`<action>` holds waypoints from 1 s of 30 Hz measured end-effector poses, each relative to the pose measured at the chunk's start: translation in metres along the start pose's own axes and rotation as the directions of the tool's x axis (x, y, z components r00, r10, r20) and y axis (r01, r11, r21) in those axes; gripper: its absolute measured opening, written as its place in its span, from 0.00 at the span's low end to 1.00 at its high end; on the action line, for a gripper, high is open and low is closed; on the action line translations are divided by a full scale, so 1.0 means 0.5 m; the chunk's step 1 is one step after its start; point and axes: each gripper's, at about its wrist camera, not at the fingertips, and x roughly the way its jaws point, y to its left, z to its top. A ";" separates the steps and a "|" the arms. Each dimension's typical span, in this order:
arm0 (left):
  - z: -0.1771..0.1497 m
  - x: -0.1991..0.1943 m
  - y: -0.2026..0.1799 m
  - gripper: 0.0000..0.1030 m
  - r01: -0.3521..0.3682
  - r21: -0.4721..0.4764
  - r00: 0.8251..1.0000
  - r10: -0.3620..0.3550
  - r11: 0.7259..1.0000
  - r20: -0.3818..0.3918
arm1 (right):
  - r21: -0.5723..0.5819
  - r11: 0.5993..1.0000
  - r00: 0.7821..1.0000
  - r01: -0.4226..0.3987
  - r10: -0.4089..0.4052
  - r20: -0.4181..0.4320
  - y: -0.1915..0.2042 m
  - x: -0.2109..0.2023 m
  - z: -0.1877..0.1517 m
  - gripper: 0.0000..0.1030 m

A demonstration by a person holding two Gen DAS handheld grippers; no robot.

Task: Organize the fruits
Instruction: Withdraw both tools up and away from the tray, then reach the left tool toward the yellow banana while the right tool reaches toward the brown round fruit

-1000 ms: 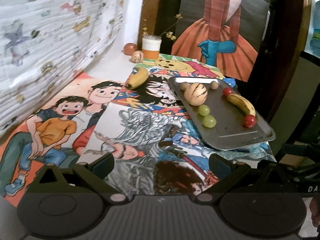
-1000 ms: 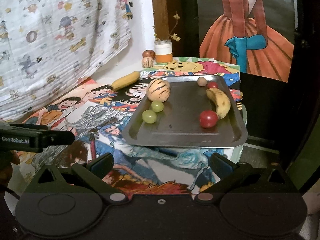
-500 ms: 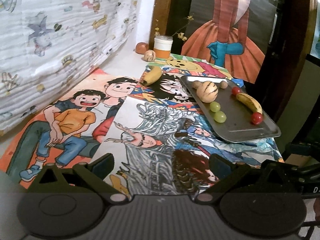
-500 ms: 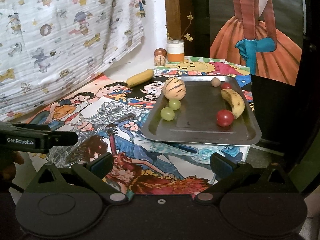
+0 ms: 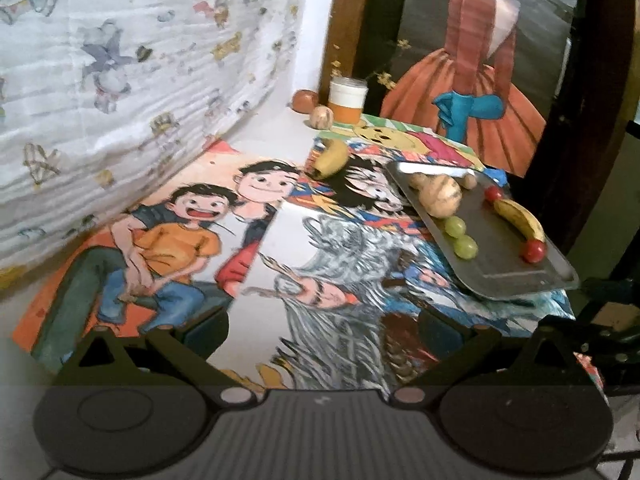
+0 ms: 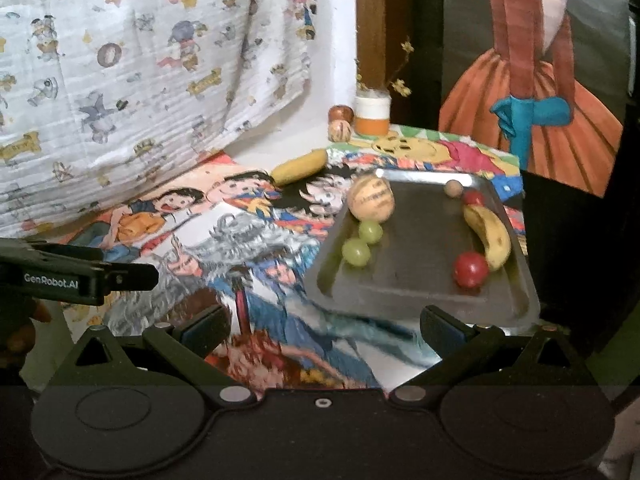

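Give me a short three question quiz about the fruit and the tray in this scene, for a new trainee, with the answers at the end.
1. True or false: every banana in view lies on the metal tray.
2. How many green grapes are on the tray?
3. Multiple choice. The left gripper and right gripper are: A) both open and empty, B) both shut on fruit, C) one holding a grape.

Key
1. False: one banana is on the tray, another banana lies on the illustrated cloth beyond it.
2. Two.
3. A.
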 end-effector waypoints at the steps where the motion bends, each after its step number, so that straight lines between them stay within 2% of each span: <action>1: 0.005 0.001 0.005 1.00 -0.007 -0.004 1.000 0.007 1.000 0.004 | -0.004 1.000 1.000 -0.002 0.002 0.006 0.001 0.002 0.009 0.99; 10: 0.068 0.016 0.042 1.00 -0.052 -0.010 0.998 0.052 0.999 0.032 | -0.071 0.997 0.998 -0.026 0.030 0.050 0.004 0.016 0.109 0.99; 15: 0.152 0.011 0.052 1.00 -0.049 -0.006 0.994 0.049 0.999 0.093 | -0.094 0.994 0.992 -0.051 0.061 0.111 -0.013 -0.009 0.218 0.99; 18: 0.203 -0.004 0.050 1.00 -0.058 -0.003 0.989 0.058 0.998 0.133 | -0.067 0.996 0.988 -0.062 0.071 0.136 -0.033 -0.031 0.297 0.99; 20: 0.237 -0.021 0.045 1.00 -0.067 0.015 0.984 0.063 0.998 0.165 | -0.058 0.996 0.987 -0.064 0.072 0.144 -0.045 -0.048 0.348 0.99; 23: 0.285 -0.043 0.038 1.00 -0.086 0.069 0.977 0.071 0.994 0.199 | -0.117 0.992 0.986 -0.041 0.059 0.159 -0.049 -0.067 0.407 0.99; 26: 0.323 -0.058 0.032 1.00 -0.112 0.122 0.975 0.085 0.986 0.208 | -0.193 0.981 0.988 -0.033 0.061 0.144 -0.044 -0.062 0.455 0.99; 30: 0.366 -0.065 0.016 1.00 -0.139 0.189 0.973 0.099 0.972 0.208 | -0.220 0.974 0.994 -0.063 0.080 0.069 -0.051 -0.029 0.517 0.99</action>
